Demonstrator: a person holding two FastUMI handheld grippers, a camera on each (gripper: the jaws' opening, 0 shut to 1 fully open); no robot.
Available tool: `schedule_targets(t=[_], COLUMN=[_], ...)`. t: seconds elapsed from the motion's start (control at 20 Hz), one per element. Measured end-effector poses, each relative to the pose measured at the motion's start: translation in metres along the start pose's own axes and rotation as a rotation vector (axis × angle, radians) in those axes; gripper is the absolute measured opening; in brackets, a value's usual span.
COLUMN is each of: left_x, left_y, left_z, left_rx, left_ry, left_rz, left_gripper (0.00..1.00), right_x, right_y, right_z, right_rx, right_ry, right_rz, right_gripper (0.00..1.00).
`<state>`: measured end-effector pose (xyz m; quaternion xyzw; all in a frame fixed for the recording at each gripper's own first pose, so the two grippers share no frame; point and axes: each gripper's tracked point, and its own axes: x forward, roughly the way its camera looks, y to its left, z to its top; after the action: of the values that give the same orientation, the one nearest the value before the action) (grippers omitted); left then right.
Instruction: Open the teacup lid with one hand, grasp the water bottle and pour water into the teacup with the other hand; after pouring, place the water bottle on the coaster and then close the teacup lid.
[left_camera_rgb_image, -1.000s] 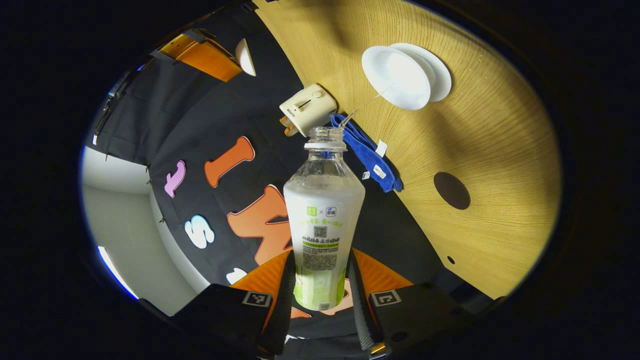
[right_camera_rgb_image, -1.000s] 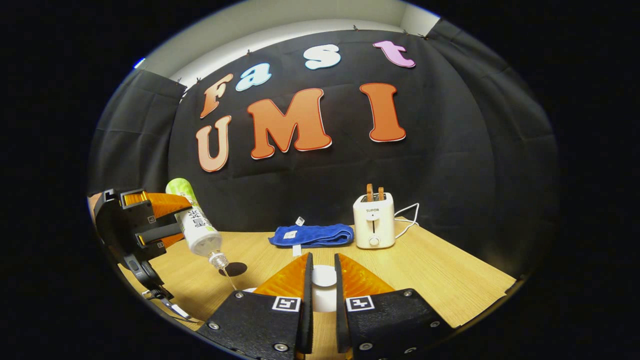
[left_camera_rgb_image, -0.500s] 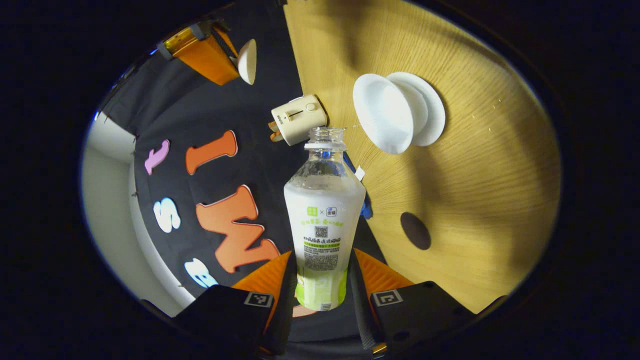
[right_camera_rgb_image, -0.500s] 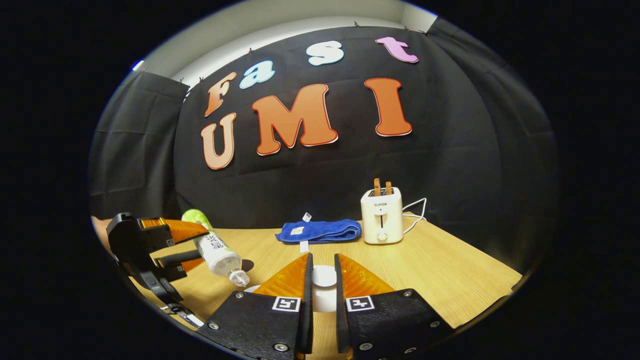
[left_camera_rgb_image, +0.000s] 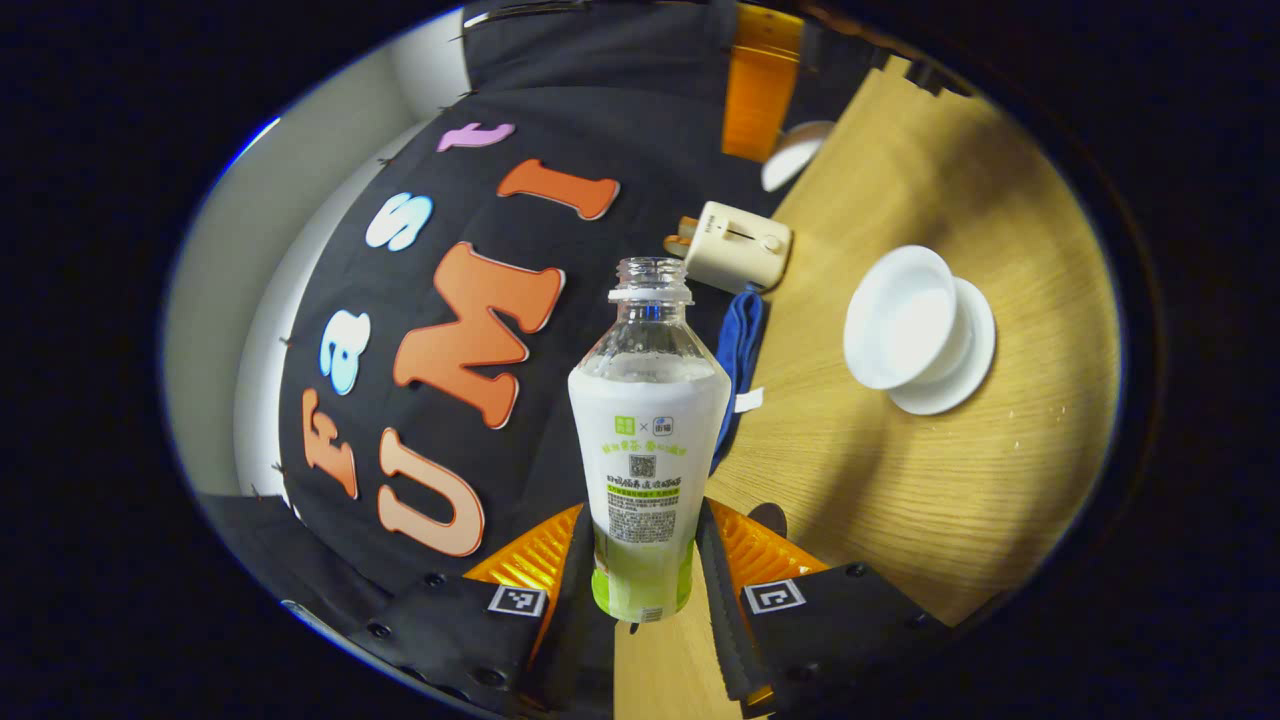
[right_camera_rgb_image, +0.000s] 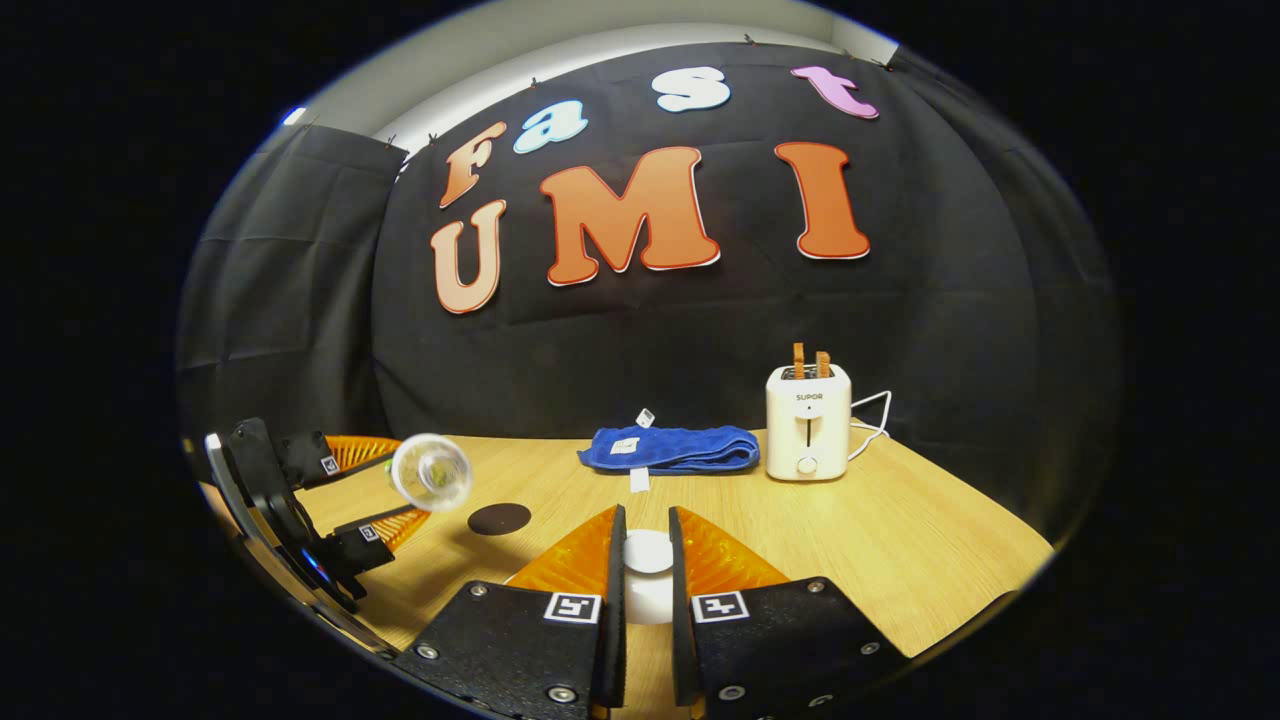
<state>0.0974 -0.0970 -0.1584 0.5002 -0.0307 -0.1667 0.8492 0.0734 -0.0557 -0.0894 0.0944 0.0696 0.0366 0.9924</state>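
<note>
1. Warm light from overhead brightens the wooden table (left_camera_rgb_image: 930, 480) in the left gripper view, with soft dark shadows falling across the grain.
2. The white teacup (left_camera_rgb_image: 905, 320) is nearly blown out, its detail lost to glare.
3. Fisheye distortion bends the table edge and dims the margins in both views.
4. In the right gripper view, the toaster (right_camera_rgb_image: 808, 422) stands sharp while the water bottle (right_camera_rgb_image: 431, 472) at the left margin is slightly blurred.

Clear glossy plastic water bottle (left_camera_rgb_image: 648, 420) with paper-like label. Matt wood-grain table (left_camera_rgb_image: 930, 470). Glossy white ceramic teacup (left_camera_rgb_image: 905, 320); fuzzy blue cloth (right_camera_rgb_image: 672, 448).
</note>
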Motion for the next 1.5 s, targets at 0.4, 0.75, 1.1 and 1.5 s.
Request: schedule_targets(t=[0.4, 0.75, 1.1, 1.5], left_x=[0.034, 0.064, 0.079, 0.089], left_y=[0.041, 0.034, -0.002, -0.040], left_z=[-0.005, -0.039, -0.067, -0.077], left_rx=[-0.591, -0.955, -1.073, -1.159], left_ry=[-0.034, 0.056, 0.157, 0.209], left_rz=[0.095, 0.079, 0.022, -0.042], left_gripper=[0.57, 0.54, 0.55, 0.57], right_x=[0.013, 0.025, 0.033, 0.035], right_y=[0.020, 0.023, 0.029, 0.039], right_z=[0.004, -0.005, -0.018, -0.026], right_rx=[-0.043, -0.110, -0.145, -0.129], right_ry=[-0.004, 0.030, 0.069, 0.094], right_rz=[0.028, 0.038, 0.047, 0.079], right_gripper=[0.19, 0.19, 0.19, 0.19])
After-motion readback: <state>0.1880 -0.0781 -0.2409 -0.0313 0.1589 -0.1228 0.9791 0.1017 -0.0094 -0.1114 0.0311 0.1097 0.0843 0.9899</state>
